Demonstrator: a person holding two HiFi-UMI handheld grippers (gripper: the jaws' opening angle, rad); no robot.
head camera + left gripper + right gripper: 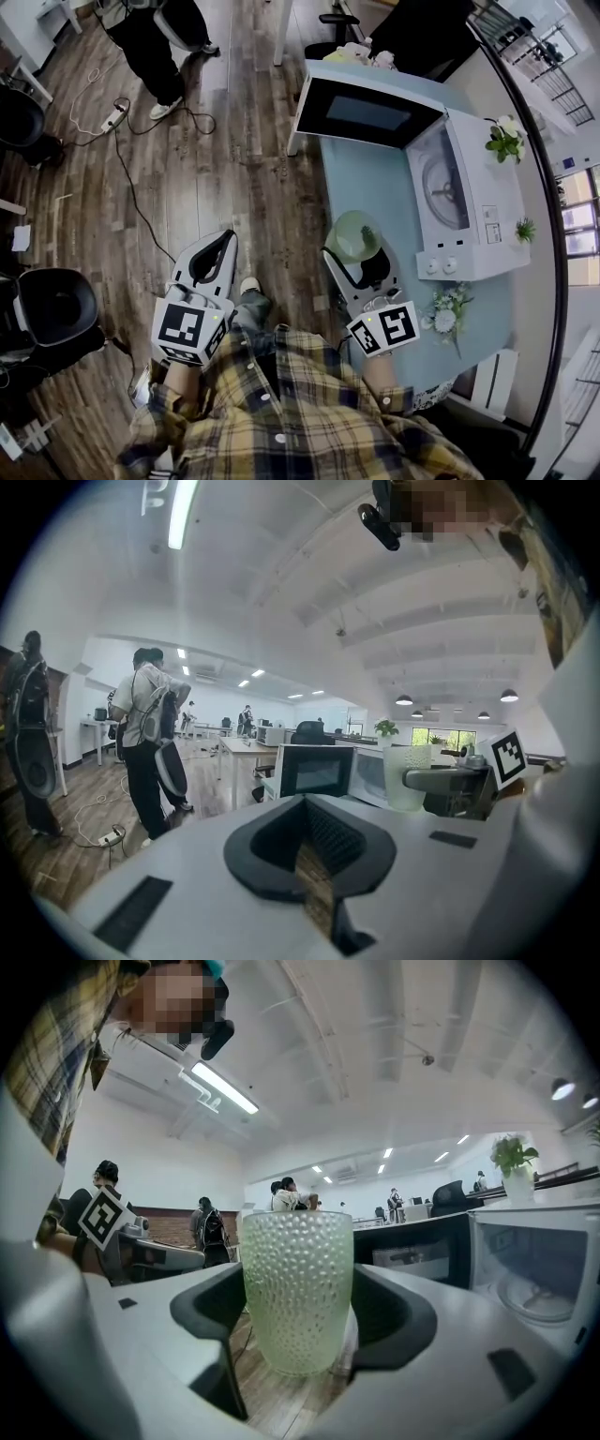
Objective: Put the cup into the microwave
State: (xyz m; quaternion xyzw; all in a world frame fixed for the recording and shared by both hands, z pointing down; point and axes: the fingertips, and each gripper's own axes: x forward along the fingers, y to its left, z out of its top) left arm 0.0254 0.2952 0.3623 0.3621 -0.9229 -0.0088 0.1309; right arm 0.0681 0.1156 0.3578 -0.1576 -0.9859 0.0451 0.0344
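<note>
In the head view, we hold the cup (352,235) in our right gripper (359,257), over the near edge of the blue table (375,187). The microwave (469,211) lies ahead and to the right of it. Its door (367,112) is swung wide open to the far left, so the cavity mouth faces us unobstructed. The right gripper is far nearer the opening than the left gripper (226,242), which hangs off the table over the wooden floor (216,169), well apart from everything.

In the left gripper view, our left gripper (305,804) has its jaws drawn together with nothing between them, only floor showing behind the pads. The cup (406,776) appears off to the right, in front of the microwave (370,776).

In the right gripper view, our right gripper (300,1321) is clamped on the cup (298,1288), pads pressing both sides of its lower half. The cup's long axis stands upright, mouth up. The microwave (530,1279) cavity and its turntable sit to the right of the jaws, so we judge the coming move is a forward carry veering rightward, with the gripper kept level.
</note>
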